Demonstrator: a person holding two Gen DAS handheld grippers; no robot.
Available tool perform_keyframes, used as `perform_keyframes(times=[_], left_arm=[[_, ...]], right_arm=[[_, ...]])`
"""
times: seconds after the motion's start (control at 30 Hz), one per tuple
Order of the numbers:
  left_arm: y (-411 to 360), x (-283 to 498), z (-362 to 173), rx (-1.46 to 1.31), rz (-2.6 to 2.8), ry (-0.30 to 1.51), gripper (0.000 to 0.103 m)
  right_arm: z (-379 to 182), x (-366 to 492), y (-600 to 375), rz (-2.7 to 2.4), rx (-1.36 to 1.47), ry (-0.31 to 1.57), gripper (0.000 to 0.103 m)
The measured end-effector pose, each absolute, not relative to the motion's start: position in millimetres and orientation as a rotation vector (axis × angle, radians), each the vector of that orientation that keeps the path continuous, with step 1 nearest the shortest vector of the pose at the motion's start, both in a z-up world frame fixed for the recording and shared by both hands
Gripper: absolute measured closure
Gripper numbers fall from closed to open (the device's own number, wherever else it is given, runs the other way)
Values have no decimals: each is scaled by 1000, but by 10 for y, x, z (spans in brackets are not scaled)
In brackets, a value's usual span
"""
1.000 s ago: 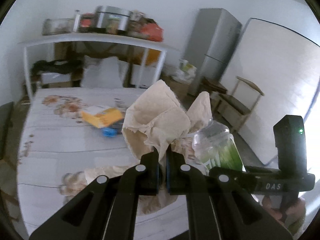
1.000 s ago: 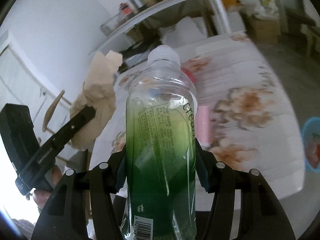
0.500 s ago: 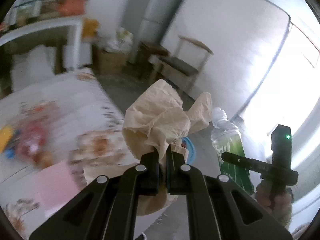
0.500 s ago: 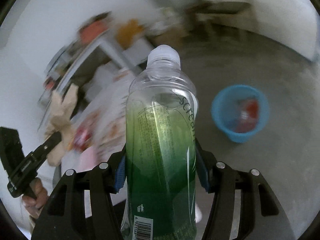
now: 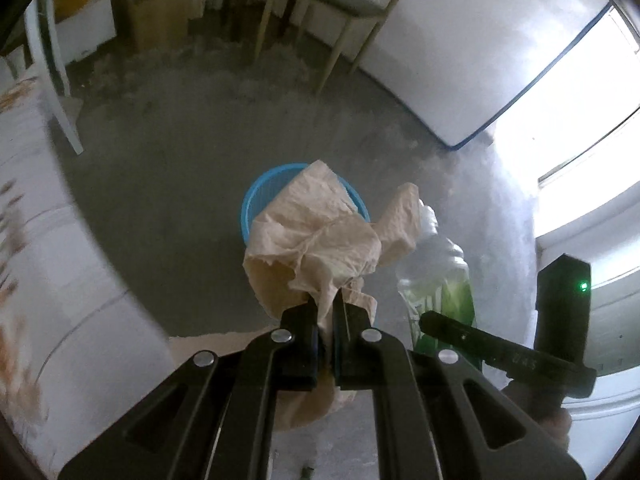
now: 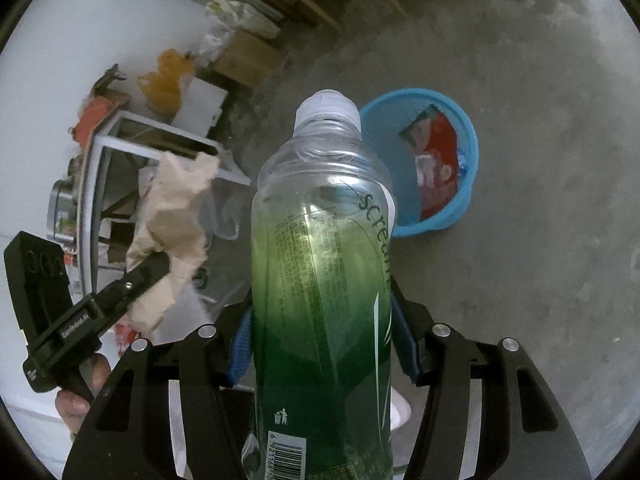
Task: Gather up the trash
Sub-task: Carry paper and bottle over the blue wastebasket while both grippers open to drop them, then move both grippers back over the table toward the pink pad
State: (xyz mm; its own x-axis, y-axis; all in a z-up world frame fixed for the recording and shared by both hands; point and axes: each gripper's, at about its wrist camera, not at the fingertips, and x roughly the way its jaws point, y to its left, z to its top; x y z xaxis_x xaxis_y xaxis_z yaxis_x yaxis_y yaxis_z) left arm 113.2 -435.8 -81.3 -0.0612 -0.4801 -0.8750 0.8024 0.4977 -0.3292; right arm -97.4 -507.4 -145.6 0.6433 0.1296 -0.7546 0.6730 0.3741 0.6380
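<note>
Holding: left gripper pinched on crumpled paper, blue bin directly beyond, frame centre. Right gripper clamps green bottle, cap-forward; bin upper right. Left nearer in line.

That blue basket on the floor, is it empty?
Not empty: the blue basket already holds red-and-white wrappers, seen in the right wrist view.
</note>
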Motion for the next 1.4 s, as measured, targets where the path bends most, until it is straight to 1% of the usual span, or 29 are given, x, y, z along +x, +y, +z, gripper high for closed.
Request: perform_keyframes(times=[0.07,0.13,0.17,0.2,0.3,0.47,0.57,0.7,0.9,1.13,1.27,1.4], left_arm=[[-4643,1218,-924,338,-1073,1262,95],[-4908,1356,-1008,319,-1045,1271,71],[-4985,1411,-1036,320,-1026,1264,44],[-5073,1410,-1066,324,-1000,1239,38],[-5182,1472,-1133,348,-944,1219,37],[-4914,1542,-1065,314,-951,1217,35],[-4841,1508,-1029,330,-964,1190,35],[-4620,1490,-832,309,-989,1154,35],[-4245,1408,-408,257,-1020,1089,35],[-3485,1235,16,212,-1091,999,34],[-2808,1196,209,155,-1101,939,30],[-2091,1201,284,86,-1057,894,29]], right_arm=[[-1545,-896,-5312,-392,1171,844,46],[-1601,-788,-5473,-377,1160,843,42],[-1662,-728,-5565,-384,1156,844,33],[-1744,-711,-5665,-409,1159,849,31],[-1962,-685,-5779,-510,1147,899,31],[-2136,-893,-5623,-543,1172,912,31],[-2120,-1015,-5542,-553,1163,910,31],[-2025,-1228,-5436,-561,1160,888,31],[-1876,-1362,-5428,-565,1125,853,31],[-1663,-1416,-5210,-535,1112,826,31],[-1459,-1310,-4996,-480,1075,802,31],[-1200,-1116,-4712,-397,1012,780,30]])
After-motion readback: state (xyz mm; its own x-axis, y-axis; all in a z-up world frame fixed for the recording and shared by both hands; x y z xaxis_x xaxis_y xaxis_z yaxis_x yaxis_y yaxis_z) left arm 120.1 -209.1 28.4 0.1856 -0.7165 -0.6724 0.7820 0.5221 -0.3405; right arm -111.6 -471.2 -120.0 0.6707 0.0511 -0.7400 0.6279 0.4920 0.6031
